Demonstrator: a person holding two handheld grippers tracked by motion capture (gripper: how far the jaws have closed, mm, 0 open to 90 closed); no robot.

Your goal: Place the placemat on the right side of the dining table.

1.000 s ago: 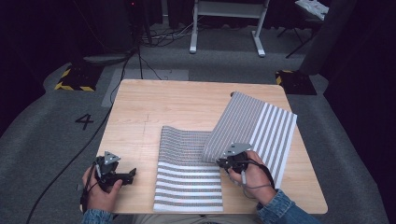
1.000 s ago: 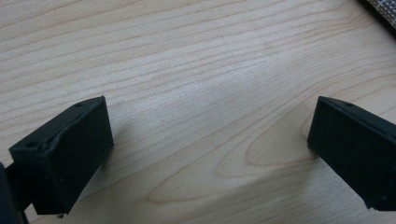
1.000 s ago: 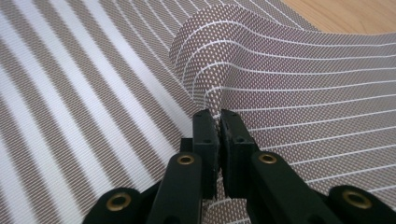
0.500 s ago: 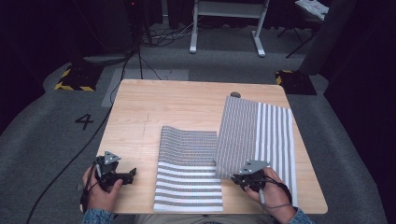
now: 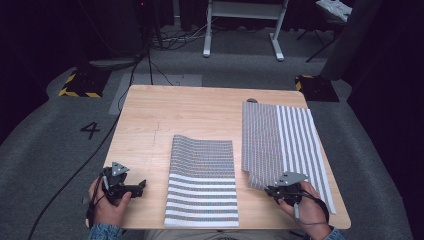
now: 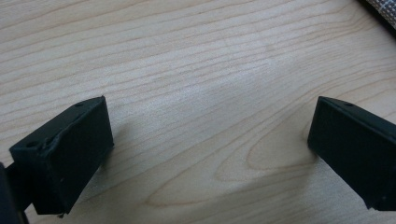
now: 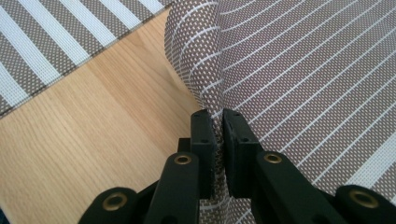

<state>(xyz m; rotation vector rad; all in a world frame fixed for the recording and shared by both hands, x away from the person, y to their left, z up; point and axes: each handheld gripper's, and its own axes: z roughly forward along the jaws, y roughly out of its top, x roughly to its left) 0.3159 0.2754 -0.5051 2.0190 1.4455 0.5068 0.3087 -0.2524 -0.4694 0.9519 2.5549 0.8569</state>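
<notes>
Two brown-and-white striped mats lie on the wooden table [image 5: 190, 110]. The middle mat [image 5: 202, 185] lies flat near the front edge. The right mat [image 5: 295, 140] runs along the table's right side, its left half showing fine stripes. My right gripper [image 5: 270, 190] is shut on that mat's near left corner. In the right gripper view the fabric [image 7: 289, 60] bunches into a fold between the closed jaws of the right gripper [image 7: 219, 126]. My left gripper [image 5: 140, 186] rests open at the front left, jaws wide over bare wood in its own view [image 6: 210, 149].
A small dark object [image 5: 251, 100] sits at the far end of the right mat. A black cable [image 5: 75, 175] trails off the table's left side. Grey floor, a white frame stand [image 5: 240, 30] and hazard-striped blocks [image 5: 77, 92] lie beyond the table.
My right gripper has pulled the right mat's corner toward the near edge and rightward, and the mat has swung from a slant to lie straight along the right side. The left gripper stayed put.
</notes>
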